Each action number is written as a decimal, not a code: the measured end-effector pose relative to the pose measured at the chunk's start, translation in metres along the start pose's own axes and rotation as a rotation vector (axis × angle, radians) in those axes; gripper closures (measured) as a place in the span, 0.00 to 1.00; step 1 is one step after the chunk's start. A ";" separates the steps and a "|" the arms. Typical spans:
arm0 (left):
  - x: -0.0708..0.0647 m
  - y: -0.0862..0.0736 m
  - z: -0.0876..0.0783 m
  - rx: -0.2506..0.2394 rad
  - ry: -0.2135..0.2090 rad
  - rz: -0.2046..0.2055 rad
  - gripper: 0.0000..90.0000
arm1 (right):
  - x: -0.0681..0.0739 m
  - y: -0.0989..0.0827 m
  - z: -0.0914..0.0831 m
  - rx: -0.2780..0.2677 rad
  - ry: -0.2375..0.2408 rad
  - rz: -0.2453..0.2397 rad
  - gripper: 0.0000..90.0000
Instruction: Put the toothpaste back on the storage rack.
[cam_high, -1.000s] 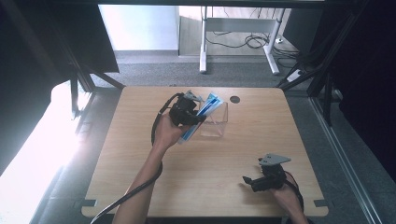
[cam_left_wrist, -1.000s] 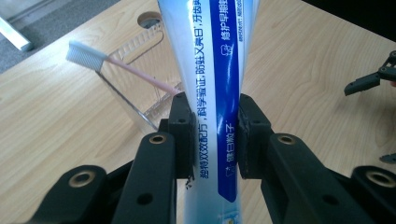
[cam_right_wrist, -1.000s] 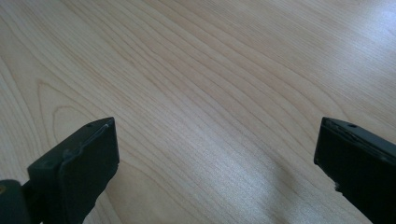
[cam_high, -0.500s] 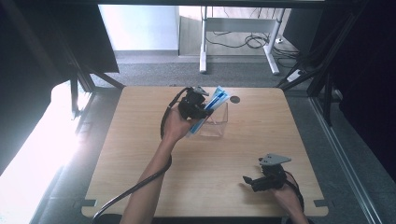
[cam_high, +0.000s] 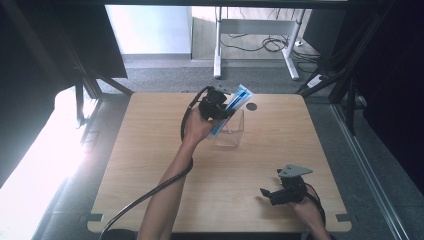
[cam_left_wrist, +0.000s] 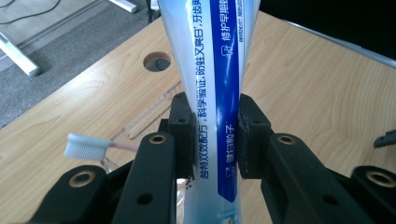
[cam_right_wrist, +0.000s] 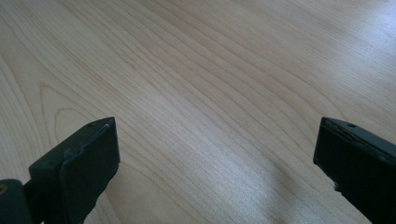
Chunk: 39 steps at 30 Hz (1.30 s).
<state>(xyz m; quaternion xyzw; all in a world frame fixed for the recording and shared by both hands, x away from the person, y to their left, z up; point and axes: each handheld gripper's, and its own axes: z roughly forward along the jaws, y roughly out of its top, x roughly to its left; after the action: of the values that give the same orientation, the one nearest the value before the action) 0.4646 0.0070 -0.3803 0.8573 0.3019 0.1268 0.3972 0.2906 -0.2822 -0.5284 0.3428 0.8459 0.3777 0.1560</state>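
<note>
A: Item one, the worktop (cam_high: 150, 165)?

B: Pale wood-grain board with rounded corners and a round cable hole (cam_high: 251, 106) near the far edge, right of centre. Notches are cut into the near edge at both corners.

A: Item two, the left hand-held gripper (cam_high: 216, 106)?

B: Raised over the far middle of the worktop, cable trailing back along the forearm to the near edge. Its jaws are clamped on a toothpaste tube (cam_left_wrist: 217, 93), white with a blue band and printed text. In the left gripper view the pads press the tube from both sides and pinch it narrower there.

A: Where does the tube sit?

B: Tilted, its upper end pointing toward the far right corner, directly over a clear glass cup (cam_high: 231, 131) that stands toward the far edge, just right of centre. A toothbrush (cam_left_wrist: 86, 146) with a white bristle head lies in the cup.

A: Item three, the right hand-held gripper (cam_high: 280, 192)?

B: Low at the near right corner, well apart from the cup. Its jaws stand wide apart over bare wood, nothing between them.

A: And the room?

B: Grey floor beyond the far edge, a white desk frame (cam_high: 255, 35) with loose cables under it, dark framing and curtains on both sides, bright glare on the floor at the left.
</note>
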 end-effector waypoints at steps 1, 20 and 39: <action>0.001 0.002 0.002 -0.005 0.001 0.002 0.80 | 0.000 0.000 0.000 0.000 0.001 0.000 0.00; 0.004 0.027 0.014 -0.079 0.037 -0.004 0.80 | 0.000 0.000 0.000 -0.001 0.005 0.001 0.01; 0.004 0.016 0.046 -0.082 0.093 0.027 0.80 | -0.001 -0.001 0.000 -0.002 0.009 -0.001 0.01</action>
<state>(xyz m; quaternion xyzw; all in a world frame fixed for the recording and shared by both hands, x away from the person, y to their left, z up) 0.4954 -0.0257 -0.3984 0.8375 0.3031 0.1840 0.4158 0.2908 -0.2832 -0.5289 0.3405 0.8465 0.3798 0.1526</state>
